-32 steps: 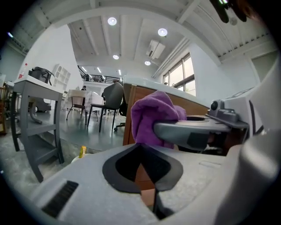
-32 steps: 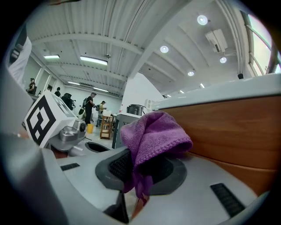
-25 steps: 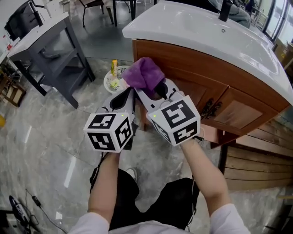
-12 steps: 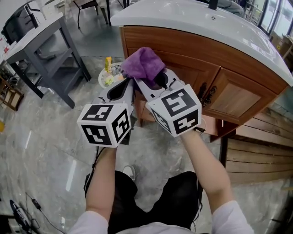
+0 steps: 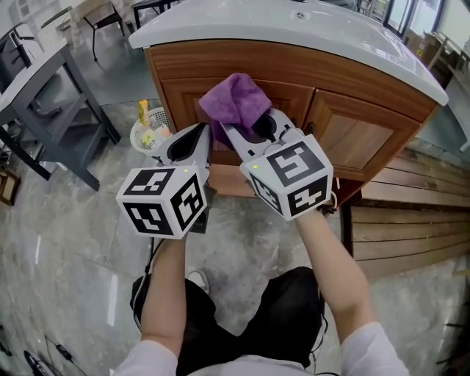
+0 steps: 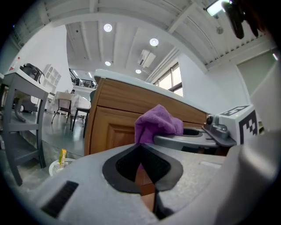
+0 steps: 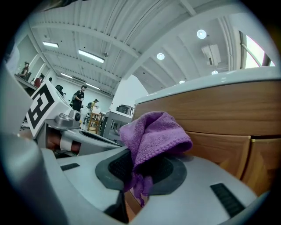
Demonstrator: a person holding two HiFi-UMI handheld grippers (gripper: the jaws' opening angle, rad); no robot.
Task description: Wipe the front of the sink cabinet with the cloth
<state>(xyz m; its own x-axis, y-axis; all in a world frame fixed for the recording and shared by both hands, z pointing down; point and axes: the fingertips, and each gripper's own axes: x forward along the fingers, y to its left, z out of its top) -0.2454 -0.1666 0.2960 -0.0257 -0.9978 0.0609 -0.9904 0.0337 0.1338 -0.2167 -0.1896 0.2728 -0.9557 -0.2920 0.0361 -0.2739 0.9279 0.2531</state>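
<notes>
Since the earlier frame the person has squared up to the sink cabinet (image 5: 352, 139). The cloth (image 5: 233, 103) has shifted from the cabinet's left corner to a position in front of its left door.

**Grippers.** The right gripper (image 5: 246, 126) is clamped on the purple cloth. In the right gripper view the cloth (image 7: 153, 136) bunches above the dark pads and a tail hangs down between them. The left gripper (image 5: 197, 136) sits just beside the right one, on its left. Its own view shows the jaws closed together with nothing in them.

**Position of the cloth.** It is level with the upper part of the cabinet's left door, below the white sink top (image 5: 257, 18). Contact with the wood cannot be confirmed, and in the right gripper view the cabinet (image 7: 228, 110) appears just behind the cloth.

**Step in hand.** In the inspector's judgement this is the approach to the first wipe, and no stroke across the front is evident yet.

**Next move.** The bunched face of the cloth needs to be pressed flat against the door panel. It should then be drawn across toward the cabinet's right door, with the clamp kept firm and the handles at the door seam avoided.

**Other items.** A small basket (image 5: 147, 132) stands on the floor off the cabinet's left side, clear of the work.
</notes>
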